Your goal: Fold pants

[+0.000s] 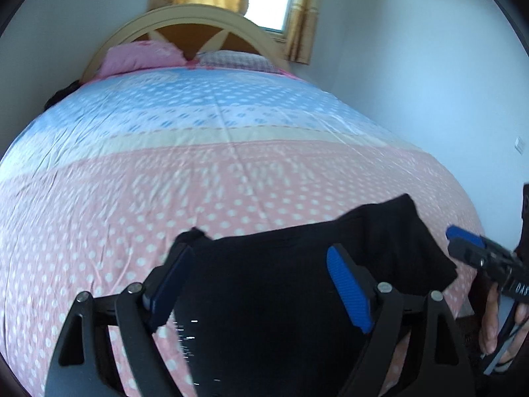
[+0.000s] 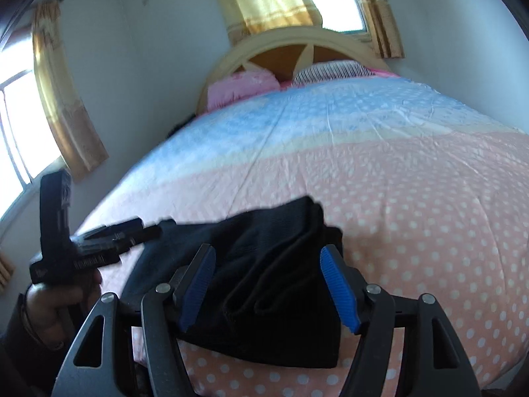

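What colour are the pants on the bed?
Black pants, clearest in the right wrist view.

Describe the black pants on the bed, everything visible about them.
The black pants are soft, dark fabric already folded into a compact, layered bundle with rolled folds showing on top. They lie on the pink polka-dot bedspread near the foot of the bed. Both grippers are open around them; whether any fingers touch the cloth is unclear.

Both wrist views low, near, facing headboard (image 1: 198, 20), sharing bed (image 1: 132, 198)
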A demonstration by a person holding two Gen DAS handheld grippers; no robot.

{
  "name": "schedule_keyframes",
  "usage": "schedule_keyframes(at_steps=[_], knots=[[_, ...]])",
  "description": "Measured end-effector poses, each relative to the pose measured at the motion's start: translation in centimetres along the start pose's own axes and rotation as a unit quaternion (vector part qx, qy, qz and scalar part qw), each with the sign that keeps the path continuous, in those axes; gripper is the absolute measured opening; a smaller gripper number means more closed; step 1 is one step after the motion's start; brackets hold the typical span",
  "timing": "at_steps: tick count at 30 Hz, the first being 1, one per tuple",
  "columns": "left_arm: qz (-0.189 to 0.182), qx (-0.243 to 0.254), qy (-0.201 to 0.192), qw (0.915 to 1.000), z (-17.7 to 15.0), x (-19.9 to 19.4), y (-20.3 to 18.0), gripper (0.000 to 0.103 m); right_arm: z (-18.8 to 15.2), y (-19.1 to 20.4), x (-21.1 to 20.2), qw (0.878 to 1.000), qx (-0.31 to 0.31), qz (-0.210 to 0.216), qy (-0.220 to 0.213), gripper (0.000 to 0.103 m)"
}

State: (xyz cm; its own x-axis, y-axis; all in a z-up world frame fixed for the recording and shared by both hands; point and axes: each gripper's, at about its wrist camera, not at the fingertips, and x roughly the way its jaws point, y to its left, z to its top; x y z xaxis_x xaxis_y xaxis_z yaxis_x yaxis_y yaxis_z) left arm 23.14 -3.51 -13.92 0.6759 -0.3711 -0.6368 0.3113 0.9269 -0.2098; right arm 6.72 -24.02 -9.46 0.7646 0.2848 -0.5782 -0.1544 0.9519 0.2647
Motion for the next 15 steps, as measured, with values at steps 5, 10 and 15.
schedule_keyframes(at_steps=[5,10,15], knots=[[0.007,-0.023,0.007,0.9997,-0.6,1.1,2.0,0.086,-1.5,-2.4,1.0,0.998,0.037,-0.001,0.052,0.013],[0.003,-0.045,0.020,0.9988,-1.4,2.3,3.4,0.086,-3.1,-5.2,0.5,0.994,0.082,0.016,0.071,0.012],[0.009,-0.035,0.035,0.9987,-2.1,3.5,3.4,0.087,-4.1,-6.2,1.7,0.992,0.089,0.010,0.087,0.012]])
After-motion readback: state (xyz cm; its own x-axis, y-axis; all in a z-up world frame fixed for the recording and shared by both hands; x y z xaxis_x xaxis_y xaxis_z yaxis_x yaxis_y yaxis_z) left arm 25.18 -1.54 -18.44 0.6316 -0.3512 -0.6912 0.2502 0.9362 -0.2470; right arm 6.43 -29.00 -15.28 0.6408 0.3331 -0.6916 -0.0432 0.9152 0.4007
